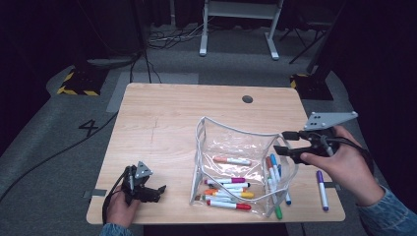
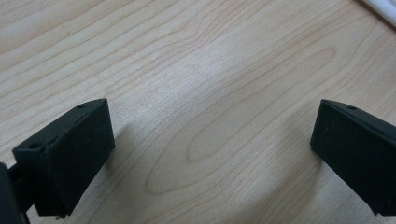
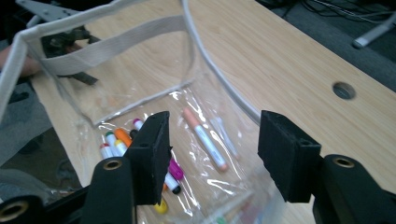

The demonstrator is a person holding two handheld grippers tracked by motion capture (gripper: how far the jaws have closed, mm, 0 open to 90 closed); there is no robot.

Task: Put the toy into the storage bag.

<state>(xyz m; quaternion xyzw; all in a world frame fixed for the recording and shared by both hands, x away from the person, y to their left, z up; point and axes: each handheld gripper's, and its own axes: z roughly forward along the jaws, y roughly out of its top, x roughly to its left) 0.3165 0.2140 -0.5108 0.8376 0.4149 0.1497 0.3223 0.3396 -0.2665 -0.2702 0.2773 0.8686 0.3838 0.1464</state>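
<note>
Pouch (image 1: pixel 236 142), clear plastic with white piping, stands open on the right half of my bench (image 1: pixel 162 123), its mouth turned up and toward me. Inside it lie markers (image 1: pixel 228 189) in a loose heap near the front edge, with an orange-capped marker (image 1: pixel 232 161) lying apart from them farther back, and a few more leaning against the right wall. A purple marker (image 1: pixel 321 190) lies outside on the bench, just right of the pouch and close to the front right corner. My right hand-held gripper (image 1: pixel 287 142) hangs at the pouch's upper right rim, raised off the bench; its jaws stand well apart with nothing between them. In the right gripper view the jaws frame the pouch interior, the orange-capped marker (image 3: pixel 204 139) between them in the distance and the heap (image 3: pixel 140 154) down by the left jaw. I cannot tell whether a jaw brushes the rim. My left hand-held gripper (image 1: pixel 156 191) rests low at the front left corner of the bench, well apart from the pouch, pointing right. Its jaws are spread wide over bare wood (image 2: pixel 205 93) and hold nothing.
</note>
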